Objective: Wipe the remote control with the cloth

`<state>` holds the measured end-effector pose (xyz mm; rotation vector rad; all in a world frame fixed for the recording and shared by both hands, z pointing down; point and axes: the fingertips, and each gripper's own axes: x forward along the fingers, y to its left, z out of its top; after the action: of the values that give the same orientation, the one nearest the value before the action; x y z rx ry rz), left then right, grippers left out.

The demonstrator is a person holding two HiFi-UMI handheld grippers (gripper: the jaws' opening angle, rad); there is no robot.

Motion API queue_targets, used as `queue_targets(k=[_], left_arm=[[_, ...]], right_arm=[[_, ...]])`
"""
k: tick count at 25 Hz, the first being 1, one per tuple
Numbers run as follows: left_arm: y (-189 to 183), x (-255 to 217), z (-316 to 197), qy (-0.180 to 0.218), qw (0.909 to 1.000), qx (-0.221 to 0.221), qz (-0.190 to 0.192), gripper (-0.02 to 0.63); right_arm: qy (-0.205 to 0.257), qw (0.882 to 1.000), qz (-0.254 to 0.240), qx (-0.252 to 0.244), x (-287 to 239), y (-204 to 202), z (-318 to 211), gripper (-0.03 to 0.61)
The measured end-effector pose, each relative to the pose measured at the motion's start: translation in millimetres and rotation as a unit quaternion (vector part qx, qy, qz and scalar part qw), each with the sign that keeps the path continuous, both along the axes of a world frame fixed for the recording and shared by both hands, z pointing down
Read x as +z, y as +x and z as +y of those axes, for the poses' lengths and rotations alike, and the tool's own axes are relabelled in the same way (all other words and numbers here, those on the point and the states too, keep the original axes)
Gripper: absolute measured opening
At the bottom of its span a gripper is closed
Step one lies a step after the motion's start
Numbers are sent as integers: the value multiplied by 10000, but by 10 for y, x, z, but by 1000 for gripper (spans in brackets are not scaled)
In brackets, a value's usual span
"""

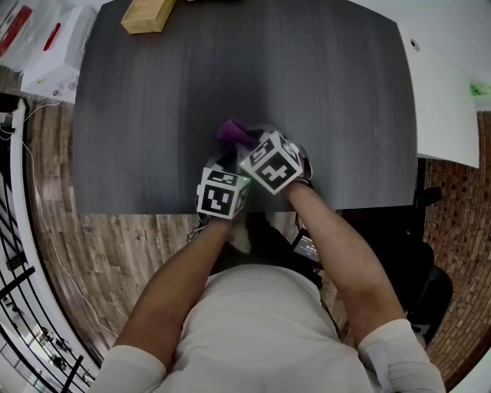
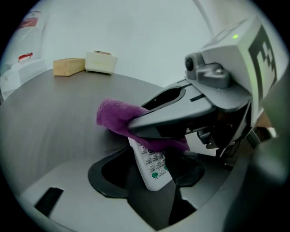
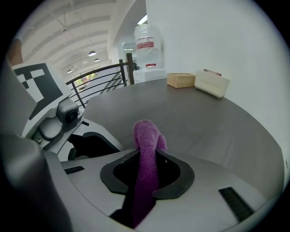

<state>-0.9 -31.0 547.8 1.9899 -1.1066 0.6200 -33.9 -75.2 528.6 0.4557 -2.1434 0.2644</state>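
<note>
A white remote control (image 2: 152, 166) with small buttons stands tilted between the jaws of my left gripper (image 2: 152, 174), which is shut on its lower end. My right gripper (image 3: 147, 156) is shut on a purple cloth (image 3: 147, 149). In the left gripper view the right gripper's fingers (image 2: 167, 118) cross over the remote and press the cloth (image 2: 116, 117) against its upper part. In the head view both marker cubes (image 1: 221, 192) (image 1: 272, 161) sit close together near the front edge of the dark table (image 1: 322, 92). The cloth (image 1: 232, 132) pokes out behind them and the remote is hidden.
A wooden block (image 1: 148, 14) and a cream box (image 2: 101, 62) lie at the table's far edge. White boxes (image 1: 57, 50) stand off the left side and a white table (image 1: 445, 100) adjoins the right. A railing and a water bottle (image 3: 148, 45) stand beyond.
</note>
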Motion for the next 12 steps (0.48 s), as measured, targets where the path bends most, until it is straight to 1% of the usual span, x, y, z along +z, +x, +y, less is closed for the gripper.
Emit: queue_targets(k=[4, 9, 12], left_arm=[[-16, 0, -12, 56, 9998, -161, 42, 241], [-14, 2, -25, 110, 9997, -229, 56, 239], [-17, 7, -17, 119, 9997, -233, 34, 239]], right_arm=[[-27, 9999, 25, 107, 8, 85, -39, 86], [20, 9997, 11, 246, 29, 221, -67, 86], [41, 9995, 179, 274, 59, 355, -57, 86]])
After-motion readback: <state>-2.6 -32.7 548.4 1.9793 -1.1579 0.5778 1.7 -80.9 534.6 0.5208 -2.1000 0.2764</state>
